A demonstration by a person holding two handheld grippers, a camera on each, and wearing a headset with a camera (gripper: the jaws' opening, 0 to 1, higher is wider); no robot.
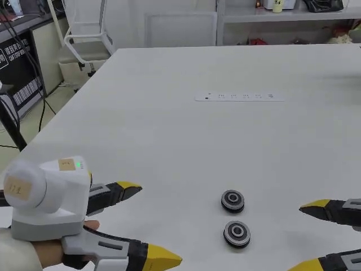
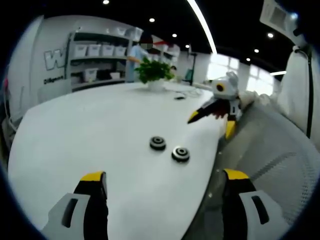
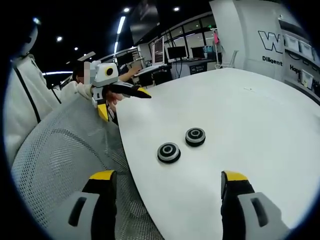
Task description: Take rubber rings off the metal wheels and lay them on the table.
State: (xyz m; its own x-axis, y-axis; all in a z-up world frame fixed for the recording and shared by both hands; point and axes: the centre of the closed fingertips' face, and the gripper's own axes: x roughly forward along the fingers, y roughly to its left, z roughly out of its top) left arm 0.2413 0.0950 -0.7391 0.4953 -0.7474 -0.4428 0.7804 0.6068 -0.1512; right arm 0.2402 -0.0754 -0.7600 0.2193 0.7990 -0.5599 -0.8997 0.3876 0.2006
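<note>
Progress on the job reads as nil so far: both small round metal wheels sit flat on the white desk point(image 1: 169, 124), and each appears to carry its black rubber ring around the rim. No loose ring lies anywhere on the desk surface that the head view takes in.

The farther wheel point(image 1: 233, 201) and the nearer wheel point(image 1: 237, 234) lie close together but apart, toward the person's edge of the desk, between the two claws. In the left gripper view they show as the pair ahead of the jaws, the farther one point(image 2: 158, 143) to the left of the nearer one point(image 2: 180, 154). The right gripper view has the nearer one point(image 3: 169, 152) just beyond its jaw tips.

The left claw point(image 1: 152, 223), black with yellow tips, is spread wide and holds nothing; it hovers over the near-left part of the desk, well apart from the wheels. The right claw point(image 1: 304, 237), of the same make, is likewise spread with nothing between its jaws, and sits somewhat nearer to the wheels on their other side. Neither touches a wheel.

A long white power strip point(image 1: 240, 97) lies further up the desk, clear of the work.

Everything is left to do, by my reading: approach a wheel, steady it with one claw, peel the ring off with the other, lay it down, then repeat for the second wheel.
</note>
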